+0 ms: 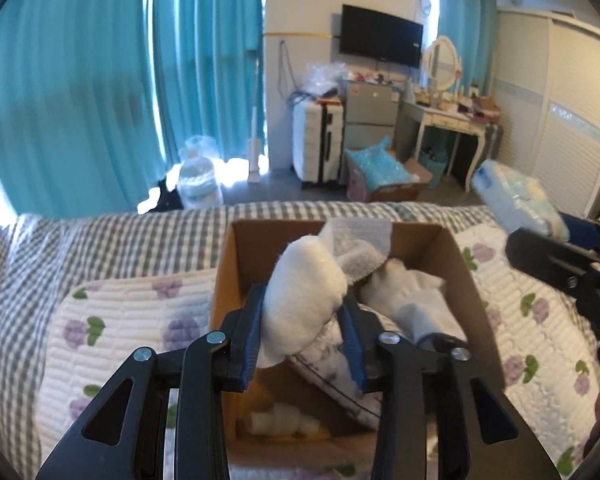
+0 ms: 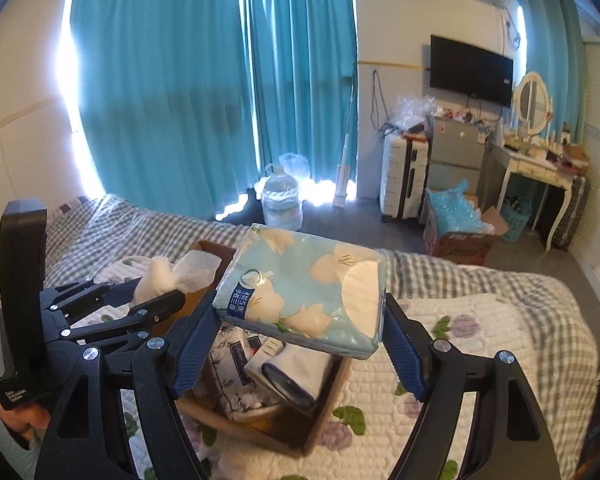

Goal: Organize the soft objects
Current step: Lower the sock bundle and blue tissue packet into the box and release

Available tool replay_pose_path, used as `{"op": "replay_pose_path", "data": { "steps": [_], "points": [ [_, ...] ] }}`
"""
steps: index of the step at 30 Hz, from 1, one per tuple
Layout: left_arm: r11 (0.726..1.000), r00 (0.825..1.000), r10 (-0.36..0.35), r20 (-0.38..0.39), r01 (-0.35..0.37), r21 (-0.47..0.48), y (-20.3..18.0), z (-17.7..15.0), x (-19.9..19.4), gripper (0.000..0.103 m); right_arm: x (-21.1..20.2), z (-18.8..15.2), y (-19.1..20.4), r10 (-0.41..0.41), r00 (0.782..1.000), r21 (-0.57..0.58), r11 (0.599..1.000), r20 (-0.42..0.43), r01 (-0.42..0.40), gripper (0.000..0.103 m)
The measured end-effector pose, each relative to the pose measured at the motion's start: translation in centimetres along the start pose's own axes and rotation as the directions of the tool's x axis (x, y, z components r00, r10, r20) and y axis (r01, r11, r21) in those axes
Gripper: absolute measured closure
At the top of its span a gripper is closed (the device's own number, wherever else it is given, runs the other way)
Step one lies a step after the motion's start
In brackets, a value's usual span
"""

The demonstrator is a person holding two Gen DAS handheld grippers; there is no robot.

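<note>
My left gripper (image 1: 305, 312) is shut on a white fluffy sock (image 1: 300, 300) and holds it over an open cardboard box (image 1: 236, 256) on the bed. A grey-and-white sock (image 1: 360, 248) hangs with it. Inside the box lie white cloth (image 1: 412, 300), a patterned tissue pack (image 1: 336, 364) and small white rolls (image 1: 280, 420). My right gripper (image 2: 300, 320) is shut on a light-blue flowered tissue pack (image 2: 304, 292), held above the same box (image 2: 320, 420). The left gripper (image 2: 112, 308) shows at the left of the right wrist view.
The box rests on a white quilted pad with purple flowers (image 1: 132, 320) over a grey checked bedspread (image 1: 120, 232). Beyond the bed are teal curtains, a water jug (image 1: 198, 180), a white suitcase (image 1: 316, 140), a small fridge and a dressing table (image 1: 448, 120).
</note>
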State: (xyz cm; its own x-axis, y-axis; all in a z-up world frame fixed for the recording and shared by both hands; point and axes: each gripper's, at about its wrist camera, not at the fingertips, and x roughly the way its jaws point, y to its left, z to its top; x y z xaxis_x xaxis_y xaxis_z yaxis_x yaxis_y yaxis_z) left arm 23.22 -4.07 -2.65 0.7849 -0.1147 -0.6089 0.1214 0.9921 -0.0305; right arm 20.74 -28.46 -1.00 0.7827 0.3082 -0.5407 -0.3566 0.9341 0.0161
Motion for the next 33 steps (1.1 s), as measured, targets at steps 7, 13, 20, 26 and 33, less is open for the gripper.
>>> {"op": "replay_pose_path", "data": {
  "steps": [7,13,20,26,33],
  "points": [
    [0.996,0.997,0.075,0.026,-0.076,0.036,0.0,0.0,1.7,0.023,4.8,-0.4,-0.3,0.022,0.998,0.004,1.000,-0.050,-0.022,0.026],
    [0.999,0.999,0.044,0.021,-0.044,-0.006,1.2,-0.3,1.8,0.022,7.3,0.0,-0.9,0.042,0.997,0.055,0.998,-0.058,-0.039,0.026],
    [0.998,0.998,0.057,0.037,-0.058,0.007,1.7,-0.7,0.2,0.022,9.2,0.4,0.3,0.031,0.998,0.035,0.999,-0.062,-0.029,0.016],
    [0.997,0.996,0.069,0.061,-0.071,0.016,1.0,-0.7,-3.3,0.022,8.2,1.0,0.6,0.006,0.998,0.042,0.999,-0.060,-0.004,0.009],
    [0.996,0.987,0.080,0.143,-0.083,0.012,-0.1,0.8,-11.1,0.015,0.5,2.7,1.0,-0.042,0.999,0.011,0.999,0.004,0.042,0.004]
  ]
}}
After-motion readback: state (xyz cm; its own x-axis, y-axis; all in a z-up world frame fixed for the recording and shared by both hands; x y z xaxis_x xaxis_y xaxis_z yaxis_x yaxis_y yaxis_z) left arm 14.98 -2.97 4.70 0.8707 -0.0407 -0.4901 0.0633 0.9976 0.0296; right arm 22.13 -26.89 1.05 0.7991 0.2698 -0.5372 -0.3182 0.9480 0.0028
